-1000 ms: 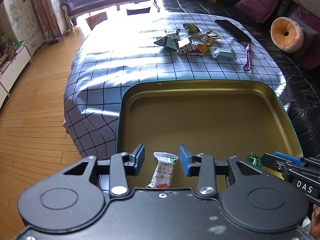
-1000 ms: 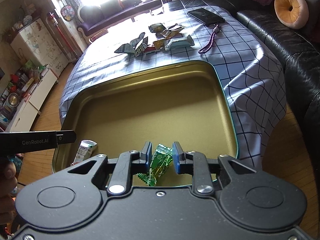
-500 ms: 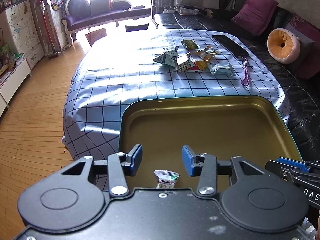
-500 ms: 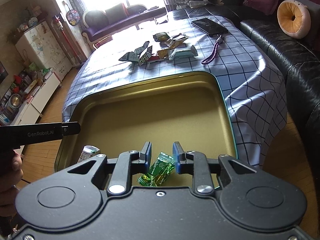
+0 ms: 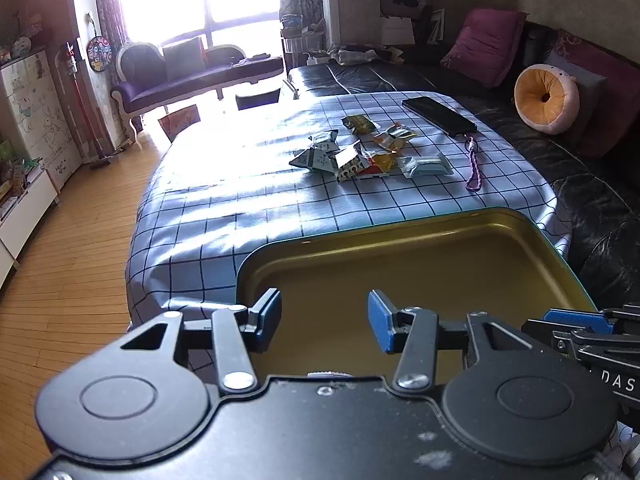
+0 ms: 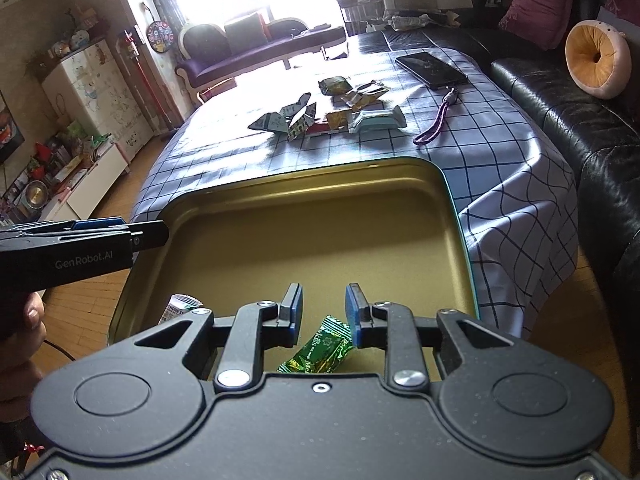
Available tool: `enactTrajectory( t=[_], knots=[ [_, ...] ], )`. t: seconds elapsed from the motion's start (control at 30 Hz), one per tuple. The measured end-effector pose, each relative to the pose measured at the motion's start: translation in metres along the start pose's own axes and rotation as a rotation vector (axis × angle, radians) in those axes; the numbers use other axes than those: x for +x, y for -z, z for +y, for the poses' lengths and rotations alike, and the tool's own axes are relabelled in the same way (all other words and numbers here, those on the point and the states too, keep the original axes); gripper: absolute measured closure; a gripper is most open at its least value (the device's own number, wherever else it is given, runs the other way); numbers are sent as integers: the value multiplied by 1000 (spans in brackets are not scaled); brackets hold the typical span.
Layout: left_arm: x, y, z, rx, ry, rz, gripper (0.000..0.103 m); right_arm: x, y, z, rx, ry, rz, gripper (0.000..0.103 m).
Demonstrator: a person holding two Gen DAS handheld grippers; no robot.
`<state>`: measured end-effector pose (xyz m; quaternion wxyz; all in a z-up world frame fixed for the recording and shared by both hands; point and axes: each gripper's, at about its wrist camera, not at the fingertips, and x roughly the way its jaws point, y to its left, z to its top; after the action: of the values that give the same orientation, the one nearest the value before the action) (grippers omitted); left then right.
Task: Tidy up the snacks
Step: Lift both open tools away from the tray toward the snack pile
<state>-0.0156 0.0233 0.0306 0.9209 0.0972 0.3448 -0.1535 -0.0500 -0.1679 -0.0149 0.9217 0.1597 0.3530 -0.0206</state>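
A gold tin tray (image 5: 420, 240) (image 6: 304, 196) sits on the near end of the checked tablecloth. My left gripper (image 5: 324, 316) is open and empty above the tray's near left part. My right gripper (image 6: 322, 312) is open above a green candy wrapper (image 6: 320, 354) that lies in the tray. A white snack packet (image 6: 180, 306) lies in the tray's near left corner, hidden in the left wrist view. A pile of several snack packets (image 5: 360, 152) (image 6: 328, 114) lies farther along the table.
A black phone (image 5: 438, 114) (image 6: 432, 68) and a purple strap (image 5: 474, 164) (image 6: 434, 128) lie at the table's far right. A black sofa (image 6: 580, 112) with an orange round cushion (image 5: 546, 98) runs along the right. Wood floor and cabinets are at the left.
Both grippers have risen and drawn back from the tray. The right gripper has opened and let the green candy drop into the tray. The white packet has slipped out of the left view.
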Motion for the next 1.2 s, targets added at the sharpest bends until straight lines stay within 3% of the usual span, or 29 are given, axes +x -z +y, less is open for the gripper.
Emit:
enactTrajectory(
  t=[0.3,0.47,0.73,1.2],
  knots=[
    [1,-3,4,9,-27,-99,52,-3,-4,0,-31,3,-85,68],
    [14,-6,9,-16,-12,-85,52,1,-8,-1,-47,11,-98,68],
    [33,-15,13,-17,-52,-78,52,14,-23,2,-76,14,-88,68],
    [66,-55,24,-45,-84,-62,52,37,-63,-12,-52,10,-92,68]
  ],
)
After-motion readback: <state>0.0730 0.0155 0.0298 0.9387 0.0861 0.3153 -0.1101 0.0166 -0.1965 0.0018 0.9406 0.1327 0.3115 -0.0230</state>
